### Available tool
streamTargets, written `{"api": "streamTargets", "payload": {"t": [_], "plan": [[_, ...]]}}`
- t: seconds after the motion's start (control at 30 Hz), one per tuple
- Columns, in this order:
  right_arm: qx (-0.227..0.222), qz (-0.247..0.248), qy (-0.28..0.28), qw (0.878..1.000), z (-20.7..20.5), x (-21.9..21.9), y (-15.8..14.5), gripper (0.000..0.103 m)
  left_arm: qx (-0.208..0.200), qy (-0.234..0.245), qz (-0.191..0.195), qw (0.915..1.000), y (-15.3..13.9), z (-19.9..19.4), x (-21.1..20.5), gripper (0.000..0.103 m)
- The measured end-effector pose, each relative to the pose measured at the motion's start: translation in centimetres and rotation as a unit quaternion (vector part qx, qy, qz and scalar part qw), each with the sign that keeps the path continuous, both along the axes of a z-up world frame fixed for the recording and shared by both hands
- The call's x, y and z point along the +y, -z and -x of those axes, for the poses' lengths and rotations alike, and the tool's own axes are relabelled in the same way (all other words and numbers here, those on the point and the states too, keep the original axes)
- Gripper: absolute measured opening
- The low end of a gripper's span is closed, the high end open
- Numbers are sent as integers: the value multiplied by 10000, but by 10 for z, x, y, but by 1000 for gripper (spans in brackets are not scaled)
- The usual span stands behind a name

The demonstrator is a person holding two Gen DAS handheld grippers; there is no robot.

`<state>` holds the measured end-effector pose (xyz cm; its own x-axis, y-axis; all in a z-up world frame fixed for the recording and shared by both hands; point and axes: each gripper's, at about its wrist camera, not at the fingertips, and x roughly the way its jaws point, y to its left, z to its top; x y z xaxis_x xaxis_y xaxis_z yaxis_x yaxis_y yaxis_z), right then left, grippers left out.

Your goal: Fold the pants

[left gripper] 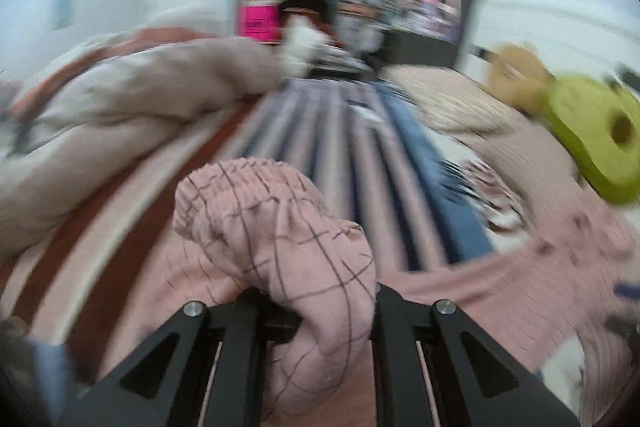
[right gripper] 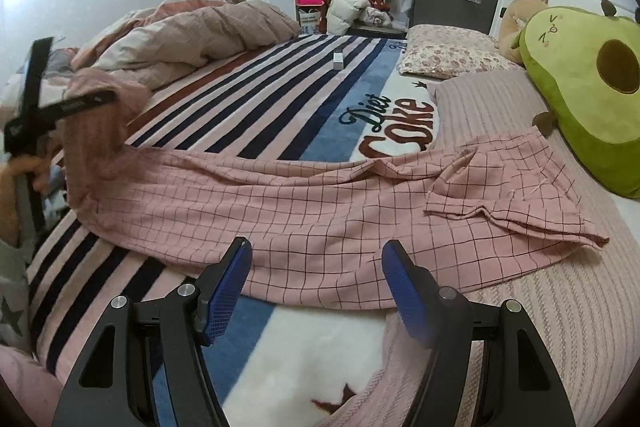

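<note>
Left gripper (left gripper: pixel 316 311) clamped on pink grid-check fabric pants (right gripper: pixel 320 203) waistband; right gripper (right gripper: pixel 316 287) fingers apart, empty. Carry waistband toward hems at 3 o'clock, keeping edges aligned.

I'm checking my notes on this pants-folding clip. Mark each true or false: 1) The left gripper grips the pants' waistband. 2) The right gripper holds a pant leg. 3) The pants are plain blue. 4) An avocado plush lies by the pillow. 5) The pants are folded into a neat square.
1) True: the left gripper is shut on the pink checked pants at the elastic waistband.
2) False: the right gripper is open, holding nothing.
3) False: pink with a dark grid.
4) True: the avocado plush lies beside the floral pillow.
5) False: they lie stretched across the bed.
</note>
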<state>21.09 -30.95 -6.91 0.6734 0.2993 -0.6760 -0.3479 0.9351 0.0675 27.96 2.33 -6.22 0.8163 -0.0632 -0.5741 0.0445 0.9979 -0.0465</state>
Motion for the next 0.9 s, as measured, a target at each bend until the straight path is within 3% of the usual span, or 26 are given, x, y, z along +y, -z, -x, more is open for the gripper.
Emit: {"api": "streamTargets", "payload": {"t": [0.07,0.2,0.3,0.4,0.47,0.53,0.6,0.7,0.73,0.9], "plan": [[16,-58,14,10000,0,-2,2,64,78,648,14,9979,7,-7,-38,8],[108,-63,50,9999,-1,-7,7,64,560,1664,132,9844,30,-13,-90,8],[159,-102,55,9998,-3,-8,9,64,649,1654,109,9840,40,-8,-99,8],[180,-122,2,9998,-6,-4,11,64,695,1778,437,9806,40,-7,-88,8],[189,-169,-42,9997,-9,0,13,64,826,2086,523,9731,41,-8,-84,19],[220,-217,-117,9995,-14,6,14,64,900,2362,611,9656,45,0,-82,63],[250,-235,-175,9993,-17,12,15,64,766,2474,814,9624,39,10,-75,71],[304,-359,-237,9986,-21,20,14,64,416,2320,1047,9662,17,24,-46,76],[316,-465,-272,9980,-23,23,13,64,293,2147,1073,9703,9,27,-34,81],[308,-1005,-526,9931,-32,51,7,75,-140,955,763,9924,-7,37,24,83]]}}
